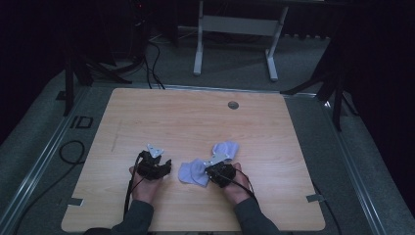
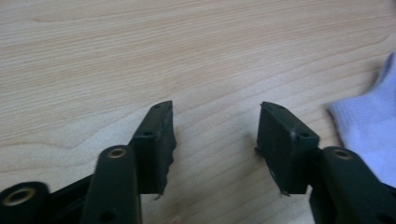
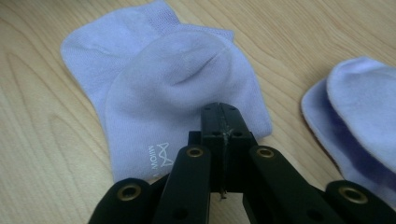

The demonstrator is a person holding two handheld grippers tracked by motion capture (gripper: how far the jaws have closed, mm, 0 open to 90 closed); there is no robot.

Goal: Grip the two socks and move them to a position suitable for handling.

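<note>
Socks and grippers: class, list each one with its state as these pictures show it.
Folded sock: doubled over, flat on the table.
Second sock: lying apart, beside the first.
Left gripper: open, nothing between its jaws, over bare wood.
Right gripper: shut, jaws together over the folded sock's edge.

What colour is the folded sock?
Pale lilac sock, with a small white logo; clearest in the right gripper view.

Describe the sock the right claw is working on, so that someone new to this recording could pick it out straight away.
On the wooden table, look at the near edge where the two hands come in. Two pale lilac socks lie there; this sock lies flat, folded over itself, right in front of the shut right claw. Unlike the second sock beside it, it shows a small white logo near its edge.
</note>
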